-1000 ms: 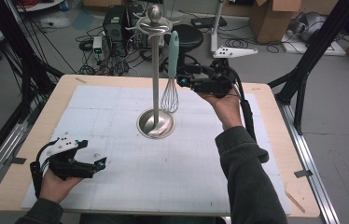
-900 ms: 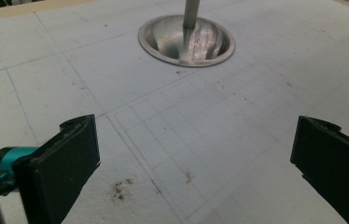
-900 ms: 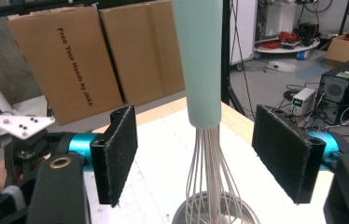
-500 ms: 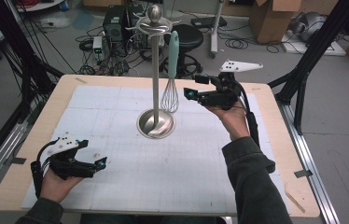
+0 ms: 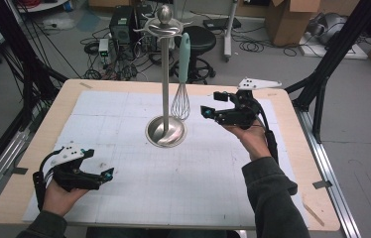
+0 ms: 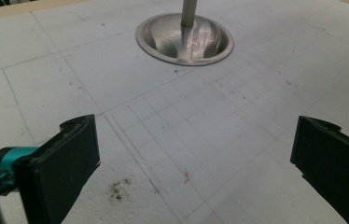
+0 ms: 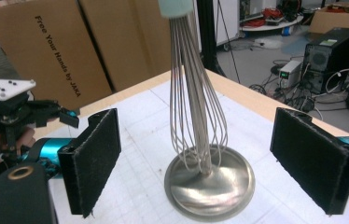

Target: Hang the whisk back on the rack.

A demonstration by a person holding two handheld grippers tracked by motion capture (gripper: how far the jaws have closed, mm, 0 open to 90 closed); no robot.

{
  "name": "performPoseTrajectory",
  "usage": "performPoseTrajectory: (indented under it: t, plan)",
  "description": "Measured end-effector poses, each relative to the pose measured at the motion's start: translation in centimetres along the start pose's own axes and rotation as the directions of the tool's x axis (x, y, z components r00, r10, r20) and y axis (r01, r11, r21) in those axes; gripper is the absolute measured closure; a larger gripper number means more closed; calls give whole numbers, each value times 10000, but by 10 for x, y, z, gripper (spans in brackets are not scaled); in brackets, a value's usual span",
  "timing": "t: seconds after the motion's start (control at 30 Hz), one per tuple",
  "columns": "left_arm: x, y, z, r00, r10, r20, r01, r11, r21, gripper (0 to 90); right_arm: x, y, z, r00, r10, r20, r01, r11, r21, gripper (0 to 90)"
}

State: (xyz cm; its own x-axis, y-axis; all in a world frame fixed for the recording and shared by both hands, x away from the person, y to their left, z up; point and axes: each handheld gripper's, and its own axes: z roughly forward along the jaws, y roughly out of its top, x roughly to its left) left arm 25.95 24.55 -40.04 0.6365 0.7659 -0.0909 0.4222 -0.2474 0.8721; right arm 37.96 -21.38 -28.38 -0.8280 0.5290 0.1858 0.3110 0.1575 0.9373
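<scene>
High view: the wire whisk with a mint-green handle (image 5: 181, 79) hangs from the tall steel hook stand (image 5: 165, 84) at the table's far middle. Just right of it, the right gripper (image 5: 212, 112) has just been opening its jaws, nothing between them. Near left, the left gripper (image 5: 105, 174) rests, jaws spread, empty.

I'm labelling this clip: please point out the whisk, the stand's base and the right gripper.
whisk (image 5: 181, 101), high view, on its wire loops.
stand's base (image 7: 219, 186), right gripper view, on the shiny dish near the pole.
right gripper (image 5: 208, 112), high view, midway between its open fingertips.
</scene>
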Motion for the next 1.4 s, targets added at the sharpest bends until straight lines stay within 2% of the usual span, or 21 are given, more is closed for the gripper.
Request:
performPoseTrajectory:
  t: [0.2, 0.6, 0.7, 0.97, 1.4]
  plan:
    - [0, 0, 0, 10000, -7, 4, 7, 10000, 6, 17, -2, -13, -7, 9997, 124, 199, -127, 9998, 156, 111]
    - [-1, 1, 1, 10000, 2, 41, -3, 10000, 20, 17, -1, -33, -15, 9993, 7, 370, -21, 9994, 359, 85]
    - [-1, 1, 1, 10000, 19, 44, -19, 10000, 42, 17, 0, -39, -16, 9985, -30, 545, 7, 9991, 429, 4]
    - [-1, 1, 2, 10000, 24, 35, -24, 10000, 46, 17, 0, -55, -20, 9975, -171, 680, 122, 9973, 728, 4]
    - [-1, 1, 2, 10000, 8, 71, -8, 10000, 26, 17, 3, -71, -21, 9977, -185, 651, 123, 9954, 946, 5]
